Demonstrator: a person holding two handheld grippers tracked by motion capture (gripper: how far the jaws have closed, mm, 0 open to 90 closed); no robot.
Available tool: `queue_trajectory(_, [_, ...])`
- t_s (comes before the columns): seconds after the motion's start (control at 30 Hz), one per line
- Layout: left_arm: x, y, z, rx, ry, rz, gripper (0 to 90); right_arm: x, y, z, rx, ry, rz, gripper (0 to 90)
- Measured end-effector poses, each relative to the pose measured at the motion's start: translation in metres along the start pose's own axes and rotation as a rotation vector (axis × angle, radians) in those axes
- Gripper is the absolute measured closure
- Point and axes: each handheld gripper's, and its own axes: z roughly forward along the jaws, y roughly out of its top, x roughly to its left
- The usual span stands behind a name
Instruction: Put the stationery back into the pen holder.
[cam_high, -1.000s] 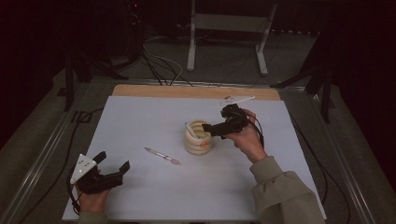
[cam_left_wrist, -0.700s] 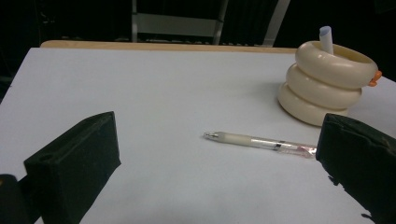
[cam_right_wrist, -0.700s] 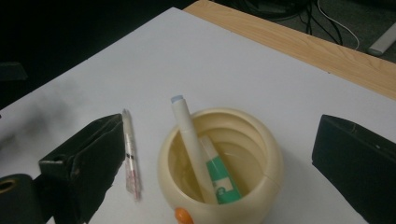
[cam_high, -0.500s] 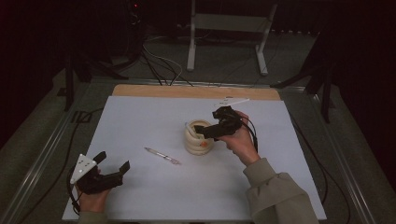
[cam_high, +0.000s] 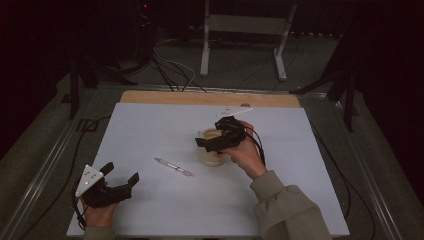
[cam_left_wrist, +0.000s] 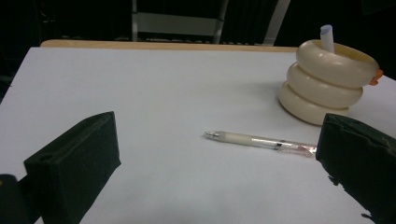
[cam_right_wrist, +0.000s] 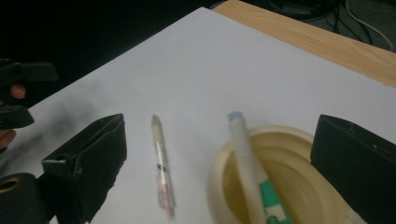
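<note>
Half the holder (cam_high: 212, 152) behind right gripper (cam_high: 211, 142)

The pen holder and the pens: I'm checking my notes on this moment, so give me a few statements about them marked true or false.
1. A marker stands inside the cream ringed holder. True.
2. The clear pen lies flat on the white table. True.
3. The left gripper is shut on the clear pen. False: its jaws stand open, apart from the pen, near the table's front edge.
4. The holder lies tipped on its side. False: it stands upright.
5. The right gripper is over the holder with jaws open. True.
</note>
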Motion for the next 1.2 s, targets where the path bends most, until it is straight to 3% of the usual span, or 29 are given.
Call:
queue_trajectory(0.67, [0.001, 0.0, -0.002, -0.001, 0.006, -0.003, 0.1, 0.025, 0.006, 0.032, 0.031, 0.064, -0.017, 6.6])
queue_trajectory(1.2, [0.002, 0.0, -0.003, -0.004, 0.007, -0.006, 0.2, 0.042, 0.004, 0.072, 0.083, 0.072, -0.047, 11.3])
